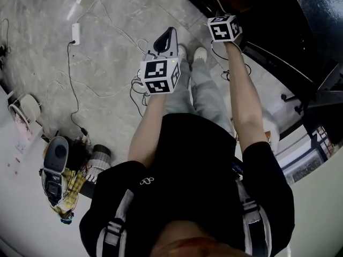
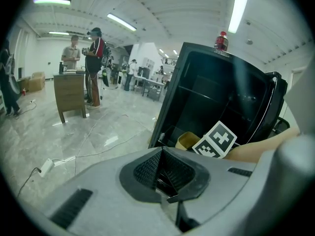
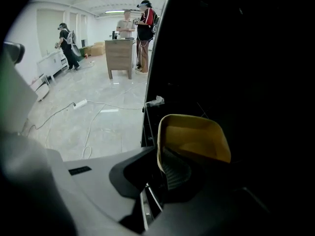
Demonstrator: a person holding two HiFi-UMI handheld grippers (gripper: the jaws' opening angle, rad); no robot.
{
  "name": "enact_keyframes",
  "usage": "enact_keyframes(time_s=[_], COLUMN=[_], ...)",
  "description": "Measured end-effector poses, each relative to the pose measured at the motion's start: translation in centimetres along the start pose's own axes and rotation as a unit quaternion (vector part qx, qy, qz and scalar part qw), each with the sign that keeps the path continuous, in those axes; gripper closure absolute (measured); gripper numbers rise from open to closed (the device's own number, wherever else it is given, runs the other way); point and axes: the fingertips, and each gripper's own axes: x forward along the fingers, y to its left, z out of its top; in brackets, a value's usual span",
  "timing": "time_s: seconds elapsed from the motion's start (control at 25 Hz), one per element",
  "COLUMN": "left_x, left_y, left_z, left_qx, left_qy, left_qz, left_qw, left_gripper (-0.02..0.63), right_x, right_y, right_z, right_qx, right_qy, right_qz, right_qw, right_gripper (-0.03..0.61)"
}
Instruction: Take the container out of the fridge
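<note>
The black fridge (image 2: 221, 92) stands open in front of me, and a yellow container (image 3: 194, 139) sits low inside it. My right gripper (image 3: 165, 173) reaches into the fridge and is shut on the container's near left rim, one pad inside the wall and one outside. The head view shows that gripper's marker cube (image 1: 224, 28) at the fridge's (image 1: 268, 20) opening. In the left gripper view the container (image 2: 187, 140) peeks out beside that cube (image 2: 215, 140). My left gripper (image 2: 160, 168) is shut on nothing, held outside the fridge above the floor (image 1: 163, 44).
A red-capped bottle (image 2: 221, 41) stands on top of the fridge. Cables and a power strip (image 1: 75, 33) trail over the grey floor. Clutter (image 1: 59, 170) lies at the lower left. Two people stand by a wooden cabinet (image 2: 69, 90) far back.
</note>
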Motion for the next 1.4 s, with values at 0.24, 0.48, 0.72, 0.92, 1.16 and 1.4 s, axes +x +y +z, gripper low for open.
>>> enact_keyframes(time_s=[0.24, 0.48, 0.72, 0.92, 1.16, 1.4], left_x=[0.0, -0.9, -3.4, -4.8, -6.8, -9.7], left_y=[0.5, 1.0, 0.7, 0.5, 0.1, 0.2], left_z=[0.4, 1.9, 2.3, 4.2, 7.2, 9.4], left_qx=[-0.003, -0.007, -0.02, -0.013, 0.005, 0.015], left_qy=[-0.005, -0.029, -0.052, -0.079, -0.114, -0.149], left_qz=[0.001, 0.013, 0.03, 0.031, 0.027, 0.036], left_qw=[1.0, 0.9995, 0.998, 0.9963, 0.9931, 0.988], left_gripper=[0.604, 0.604, 0.604, 0.604, 0.604, 0.604], right_x=[-0.7, -6.3, -12.4, -16.5, -21.6, -27.2], right_y=[-0.3, 0.4, 2.1, 3.5, 5.2, 5.9], right_z=[1.0, 3.5, 4.3, 6.5, 8.6, 11.4], right_qx=[-0.004, 0.082, 0.15, 0.213, 0.27, 0.269], right_qy=[-0.006, -0.105, -0.19, -0.244, -0.298, -0.362], right_qz=[0.006, 0.037, 0.068, 0.098, 0.149, 0.183], right_qw=[1.0, 0.99, 0.968, 0.941, 0.904, 0.873], right_gripper=[0.563, 0.563, 0.563, 0.563, 0.563, 0.561])
